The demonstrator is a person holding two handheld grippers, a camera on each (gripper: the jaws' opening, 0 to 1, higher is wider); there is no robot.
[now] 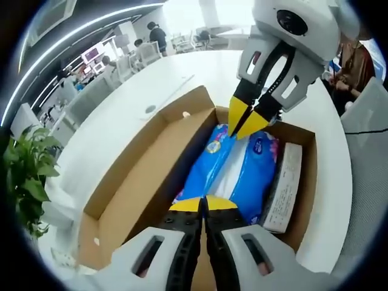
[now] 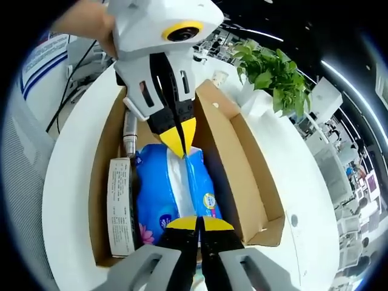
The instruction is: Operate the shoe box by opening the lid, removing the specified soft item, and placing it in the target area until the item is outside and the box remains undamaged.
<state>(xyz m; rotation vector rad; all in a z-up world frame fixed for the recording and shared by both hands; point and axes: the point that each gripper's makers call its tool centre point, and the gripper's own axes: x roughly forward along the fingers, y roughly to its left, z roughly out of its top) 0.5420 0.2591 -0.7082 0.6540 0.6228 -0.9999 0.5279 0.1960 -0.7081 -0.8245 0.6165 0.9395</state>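
Cardboard box (image 1: 139, 182) lies open; your left gripper (image 1: 203, 205) and right gripper (image 2: 199, 223) each pinch the blue tissue pack (image 2: 173, 194), not yet lifted out.

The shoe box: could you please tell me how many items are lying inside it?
3. A blue tissue pack lies in the middle of the shoe box, a flat white carton beside it along one wall, a silver cylinder beyond; others may be hidden.
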